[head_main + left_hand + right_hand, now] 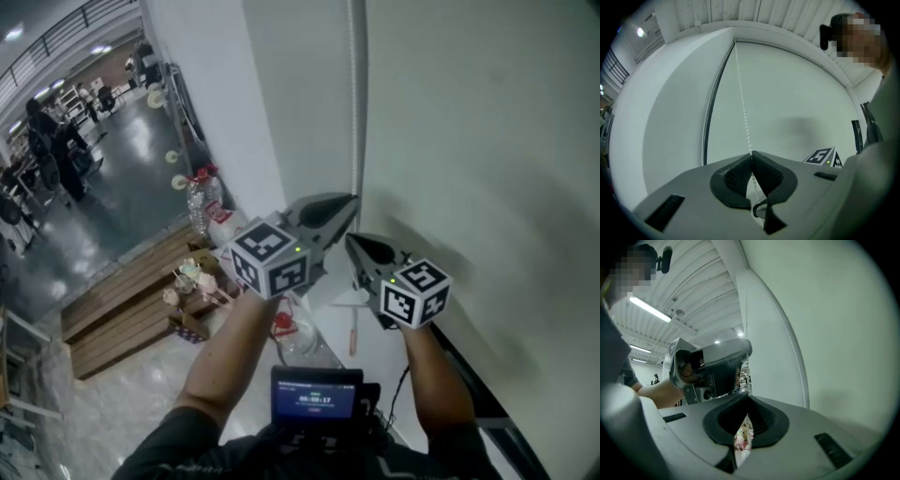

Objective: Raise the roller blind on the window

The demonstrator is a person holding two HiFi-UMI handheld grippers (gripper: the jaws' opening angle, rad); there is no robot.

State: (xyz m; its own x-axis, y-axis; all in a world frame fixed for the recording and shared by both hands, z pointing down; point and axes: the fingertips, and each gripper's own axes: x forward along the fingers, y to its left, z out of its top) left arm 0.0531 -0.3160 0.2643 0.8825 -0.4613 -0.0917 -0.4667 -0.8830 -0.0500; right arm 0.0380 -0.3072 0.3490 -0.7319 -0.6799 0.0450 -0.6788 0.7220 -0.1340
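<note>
At the window, roller blind point(469, 141): a pale sheet hanging flat over the pane. It fills most of my left gripper view point(797, 103) and my right gripper view point(834, 333).
Bead chain point(357, 94): hangs straight down the blind's left edge, beside the white wall point(300, 94). In my left gripper view point(742, 93) it runs down from the top and into the jaws.
Left gripper point(352, 200): the higher of the two, pointing level at the blind. I see its jaws point(751, 153) clenched on the bead chain, pads pressed together on the beads.
Right gripper point(349, 239): just below and right of the left one, near the blind and clear of the chain. Its jaws point(748, 398) are clenched with nothing between them.
Screen unit point(317, 394): at my operator's chest, display lit.
Floor below, left: wooden pallets point(122, 300), bottles point(202, 202), people point(52, 141) well off in the hall.
</note>
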